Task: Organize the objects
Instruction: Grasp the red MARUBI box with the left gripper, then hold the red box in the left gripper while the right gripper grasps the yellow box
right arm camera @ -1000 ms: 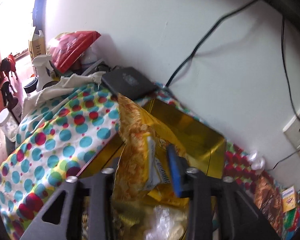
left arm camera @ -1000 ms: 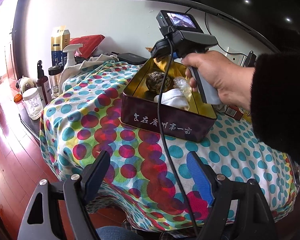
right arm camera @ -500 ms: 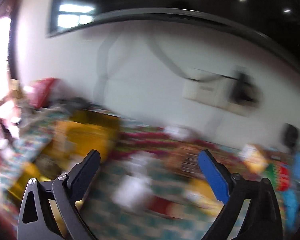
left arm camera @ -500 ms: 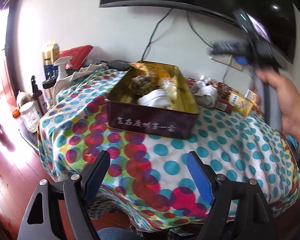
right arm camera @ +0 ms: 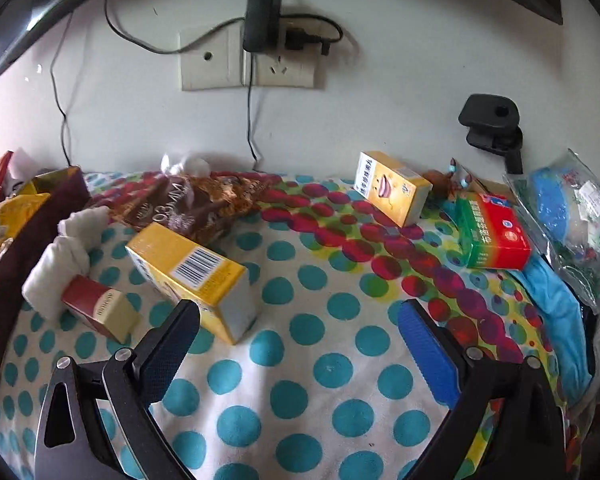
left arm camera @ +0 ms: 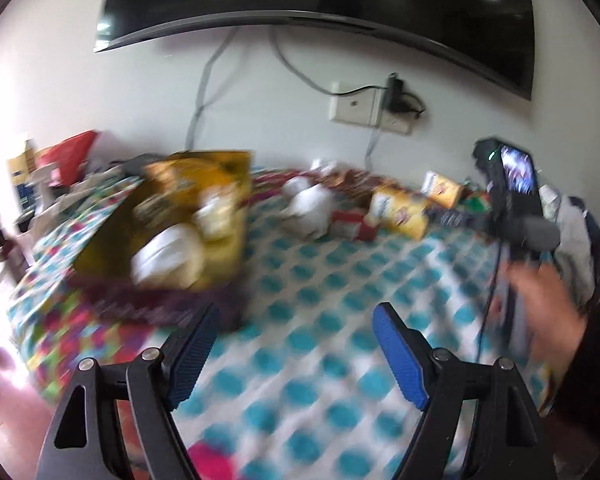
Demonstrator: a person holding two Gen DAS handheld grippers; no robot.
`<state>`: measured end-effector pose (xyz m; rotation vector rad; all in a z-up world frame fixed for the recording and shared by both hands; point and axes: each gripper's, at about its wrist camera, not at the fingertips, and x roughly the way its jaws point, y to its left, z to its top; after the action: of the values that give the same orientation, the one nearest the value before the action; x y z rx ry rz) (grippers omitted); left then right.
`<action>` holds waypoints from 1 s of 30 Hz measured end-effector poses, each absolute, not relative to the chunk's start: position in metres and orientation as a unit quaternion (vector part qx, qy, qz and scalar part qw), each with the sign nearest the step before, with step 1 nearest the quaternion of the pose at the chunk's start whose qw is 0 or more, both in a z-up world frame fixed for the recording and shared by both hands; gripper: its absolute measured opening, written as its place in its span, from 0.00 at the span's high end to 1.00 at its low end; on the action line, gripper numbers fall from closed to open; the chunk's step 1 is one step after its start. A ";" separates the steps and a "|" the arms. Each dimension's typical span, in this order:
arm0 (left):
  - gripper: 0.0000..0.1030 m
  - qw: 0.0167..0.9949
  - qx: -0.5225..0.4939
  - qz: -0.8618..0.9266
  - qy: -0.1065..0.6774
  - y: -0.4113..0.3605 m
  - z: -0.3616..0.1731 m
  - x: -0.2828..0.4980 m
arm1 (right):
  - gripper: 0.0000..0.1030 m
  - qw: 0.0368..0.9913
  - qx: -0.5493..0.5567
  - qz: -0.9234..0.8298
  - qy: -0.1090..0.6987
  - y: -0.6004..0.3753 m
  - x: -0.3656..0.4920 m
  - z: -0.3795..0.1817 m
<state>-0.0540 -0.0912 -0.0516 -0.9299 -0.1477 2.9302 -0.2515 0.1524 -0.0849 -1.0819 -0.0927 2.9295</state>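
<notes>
Your right gripper (right arm camera: pixel 298 326) is wide open and empty over the polka-dot table (right arm camera: pixel 332 368). Your left gripper (left arm camera: pixel 292 340) is also open, nothing between its pads.

Targets: the yellow box (right arm camera: pixel 192 276) lies just ahead of the right gripper's left finger, touching the small red box (right arm camera: pixel 96 312) and near the white cloth roll (right arm camera: pixel 60 264). 2 more boxes, a yellow one (right arm camera: pixel 392 188) and a green-red one (right arm camera: pixel 494 234), sit farther back. The tin (left arm camera: pixel 168 240) is at left, already part filled.

Risk: closing on the yellow box could catch the red box too, or shove it into the tin wall.

Versus 1 second ago: the right gripper clamped a yellow snack bag over the tin; now it is empty.
</notes>
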 end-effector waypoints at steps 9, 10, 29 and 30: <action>0.21 0.058 -0.359 0.931 -0.045 -0.030 -0.076 -0.177 | 0.01 0.041 -0.353 0.933 0.050 0.181 -0.254 -0.088; 0.21 0.064 -0.366 0.927 -0.045 -0.026 -0.080 -0.185 | 0.01 0.052 -0.356 0.931 0.065 0.186 -0.255 -0.089; 0.39 0.060 -0.435 0.898 -0.022 -0.020 -0.110 -0.270 | 0.01 0.036 -0.387 0.915 0.108 0.189 -0.267 -0.101; 0.39 0.060 -0.435 0.898 -0.024 -0.021 -0.109 -0.269 | 0.01 0.035 -0.387 0.915 0.107 0.189 -0.267 -0.101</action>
<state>-0.2687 -0.0208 -0.1095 -1.3157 -0.0723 2.7187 -0.2671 0.1886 -0.1011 -1.1894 0.3284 2.8121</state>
